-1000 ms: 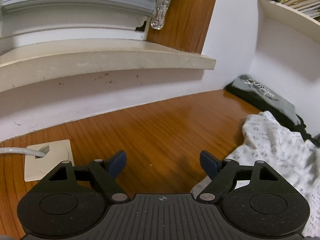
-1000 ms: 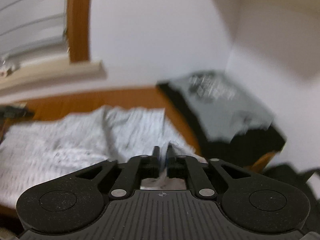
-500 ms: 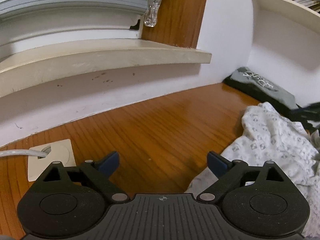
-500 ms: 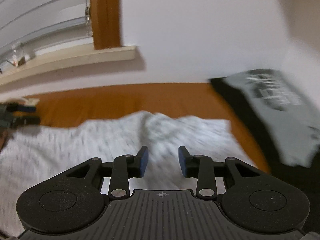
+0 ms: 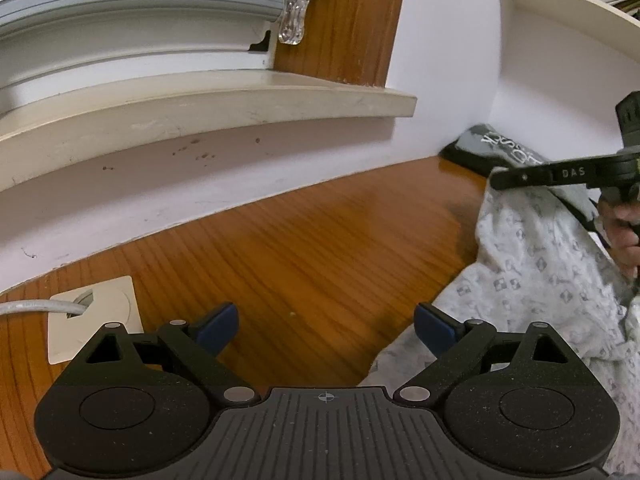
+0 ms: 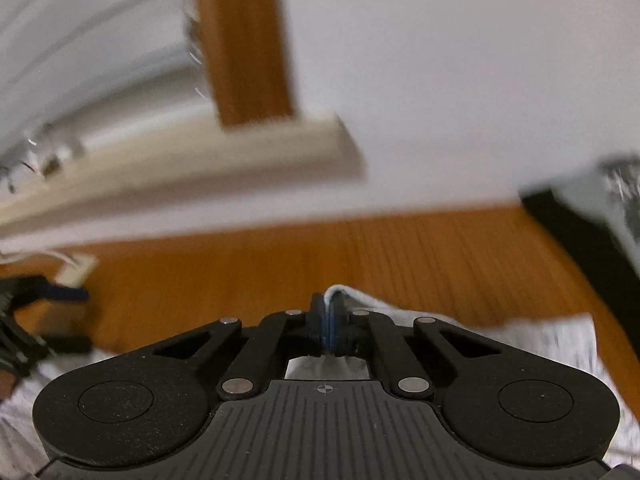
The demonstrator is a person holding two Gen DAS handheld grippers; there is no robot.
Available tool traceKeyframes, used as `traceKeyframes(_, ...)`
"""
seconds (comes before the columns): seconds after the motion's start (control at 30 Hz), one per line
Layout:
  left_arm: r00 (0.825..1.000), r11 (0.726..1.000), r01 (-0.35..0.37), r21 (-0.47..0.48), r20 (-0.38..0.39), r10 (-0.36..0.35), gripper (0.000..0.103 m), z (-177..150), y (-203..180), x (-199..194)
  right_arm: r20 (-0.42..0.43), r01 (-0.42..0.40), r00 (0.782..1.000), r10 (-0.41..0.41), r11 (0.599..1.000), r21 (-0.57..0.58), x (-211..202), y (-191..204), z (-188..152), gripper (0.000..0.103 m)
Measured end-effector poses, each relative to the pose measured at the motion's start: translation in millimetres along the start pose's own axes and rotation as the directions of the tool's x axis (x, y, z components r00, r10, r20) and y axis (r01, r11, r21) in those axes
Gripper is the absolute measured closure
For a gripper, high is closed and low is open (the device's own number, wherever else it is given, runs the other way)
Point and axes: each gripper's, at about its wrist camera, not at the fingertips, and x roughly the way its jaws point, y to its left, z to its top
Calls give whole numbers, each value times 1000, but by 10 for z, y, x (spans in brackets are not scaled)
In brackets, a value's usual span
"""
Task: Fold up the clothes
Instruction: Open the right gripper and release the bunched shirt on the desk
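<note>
From my left tongs (image 5: 326, 326), the blue pads stand wide apart with nothing between them, over the bare wooden table (image 5: 280, 248). The patterned white shirt (image 5: 536, 280) lies heaped at the right, its edge just beside my right pad. My other hand (image 5: 622, 232) shows at the far right, with a folded dark garment (image 5: 500, 144) in the corner behind.

From my right tongs (image 6: 327, 316), the pads are pinched together on a fold of the shirt (image 6: 540, 336), which spreads below and to the right. This view is blurred.
</note>
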Motion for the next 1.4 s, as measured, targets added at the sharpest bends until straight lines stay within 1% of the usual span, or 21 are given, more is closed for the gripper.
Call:
traceKeyframes(0.03,1000,1000,0,1,0,0,7,0,0,0,-16,-13,1000,13,1000,-20,3,52,-6,93)
traceKeyframes(0.07,1000,1000,1,1,0,-1,7,0,-1,0,-31,-26,999,25,999,-39,6,103,-12,91)
traceKeyframes(0.13,1000,1000,1,2,1,-1,7,0,-2,0,-27,-27,999,26,999,-44,-134,66,-66,78)
traceKeyframes(0.2,1000,1000,2,3,1,-2,4,0,-2,-1,-14,-22,1000,21,999,-39,-310,-5,-131,74)
traceKeyframes(0.23,1000,1000,2,4,2,-2,4,0,-3,-1,-2,-10,1000,10,1000,-25,-426,-75,-157,74)
traceKeyframes(0.3,1000,1000,3,5,2,-3,4,0,-4,-1,10,61,998,-61,998,-15,-672,-245,-239,73)
traceKeyframes(0.4,1000,1000,3,5,2,-3,4,4,-4,-4,-45,120,992,-121,993,-4,-897,-474,-430,73)
traceKeyframes(0.47,1000,1000,1,7,1,-1,4,7,-12,-5,-84,100,992,-99,995,14,-973,-527,-539,73)
traceKeyframes(0.6,1000,1000,1,11,-1,-1,4,11,-20,0,-99,16,995,-12,999,37,-1007,-395,-714,73)
traceKeyframes(0.63,1000,1000,2,10,-2,-2,4,11,-18,1,-97,8,995,-6,1000,23,-1004,-322,-735,73)
traceKeyframes(0.73,1000,1000,3,9,-2,-3,4,10,-14,3,-80,12,997,-17,998,-59,-967,-22,-754,73)
traceKeyframes(0.83,1000,1000,4,8,-2,-4,3,8,-12,3,-81,50,995,-63,986,-160,-925,217,-795,73)
traceKeyframes(0.87,1000,1000,5,8,-1,-5,3,7,-11,3,-82,61,994,-76,983,-172,-902,241,-804,73)
traceKeyframes(0.97,1000,1000,5,9,-1,-5,3,6,-13,1,-86,53,994,-64,990,-129,-890,156,-796,70)
traceKeyframes(1.0,1000,1000,6,8,-1,-6,3,7,-10,1,-85,49,995,-59,992,-117,-891,123,-790,70)
traceKeyframes(1.1,1000,1000,7,5,-2,-7,3,10,-4,1,-85,14,996,-24,992,-124,-908,102,-771,99)
traceKeyframes(1.13,1000,1000,7,5,-1,-7,3,10,-7,0,-69,23,997,-33,989,-143,-945,115,-764,100)
traceKeyframes(1.2,1000,1000,6,5,0,-6,3,9,-12,-2,4,76,997,-76,983,-165,-1121,134,-711,100)
traceKeyframes(1.27,1000,1000,5,4,0,-5,3,10,-12,-3,104,147,986,-134,980,-135,-1369,88,-635,100)
traceKeyframes(1.3,1000,1000,5,3,0,-5,3,10,-9,-3,121,176,979,-162,978,-115,-1447,48,-621,100)
traceKeyframes(1.4,1000,1000,4,6,0,-4,3,10,-8,-1,93,223,972,-216,972,-77,-1528,-67,-652,100)
